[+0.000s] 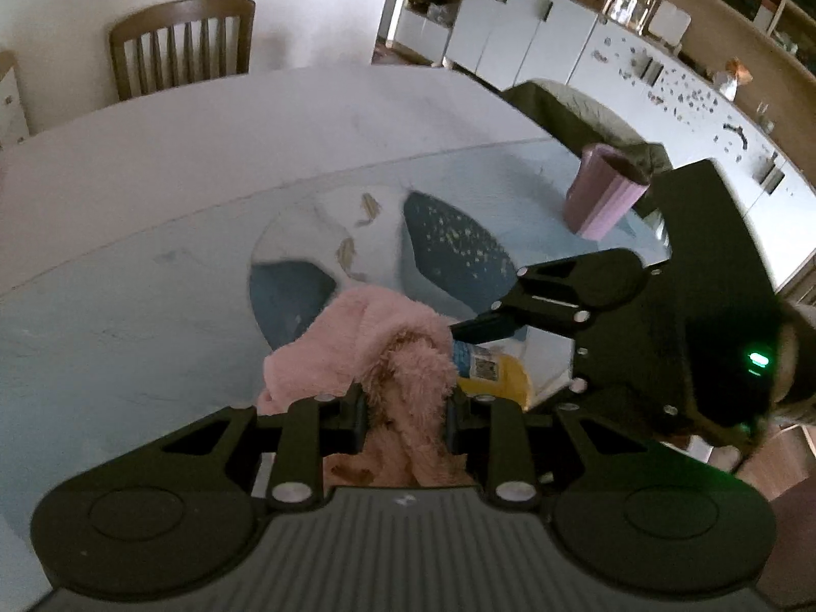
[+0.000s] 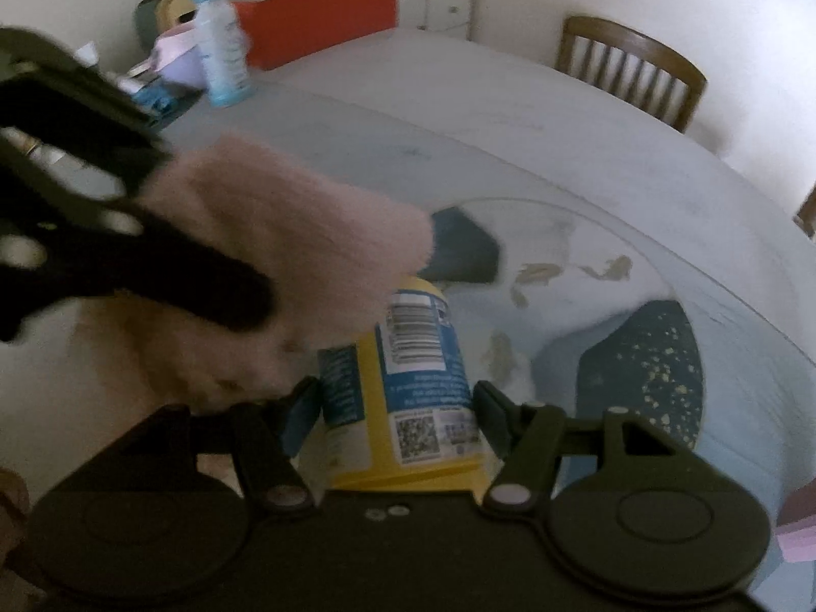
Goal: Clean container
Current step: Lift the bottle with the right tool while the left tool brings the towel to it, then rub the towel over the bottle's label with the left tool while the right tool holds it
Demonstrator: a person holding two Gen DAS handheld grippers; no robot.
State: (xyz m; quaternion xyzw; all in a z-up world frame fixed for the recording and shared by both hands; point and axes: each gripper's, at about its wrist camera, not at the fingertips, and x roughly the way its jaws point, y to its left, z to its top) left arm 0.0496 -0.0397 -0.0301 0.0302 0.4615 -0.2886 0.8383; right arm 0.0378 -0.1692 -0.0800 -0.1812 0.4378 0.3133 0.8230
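The left gripper (image 1: 405, 410) is clamped on a fluffy pink cloth (image 1: 367, 352), whose bunched folds spill forward between its fingers; the right gripper (image 2: 398, 408) is clamped on the container (image 2: 408, 382), a yellow tub with a blue and white label, a barcode and a square code, held tilted above the counter (image 1: 204, 163); in the right wrist view the cloth (image 2: 285, 255) presses against the container's far end and covers it, and the left gripper's black body crosses the left of that view, blurred, hiding what lies behind; in the left wrist view the right gripper (image 1: 474, 329) reaches in from the right, with only a small part of the container (image 1: 489, 367) showing past the cloth. Beneath both lies a pale blue mat (image 1: 127, 306) printed with dark blue shapes and yellow specks, bearing a few brown smears; a ribbed pink cup (image 1: 604, 194) stands upright near the mat's far right edge, well apart from the grippers; a white and blue bottle (image 2: 222, 51) stands at the counter's far side beside a red box (image 2: 316, 15) and some blurred clutter; a wooden chair (image 1: 183, 43) sits beyond the counter against a pale wall; white cabinets (image 1: 535, 30) with open shelves line the room to the right.
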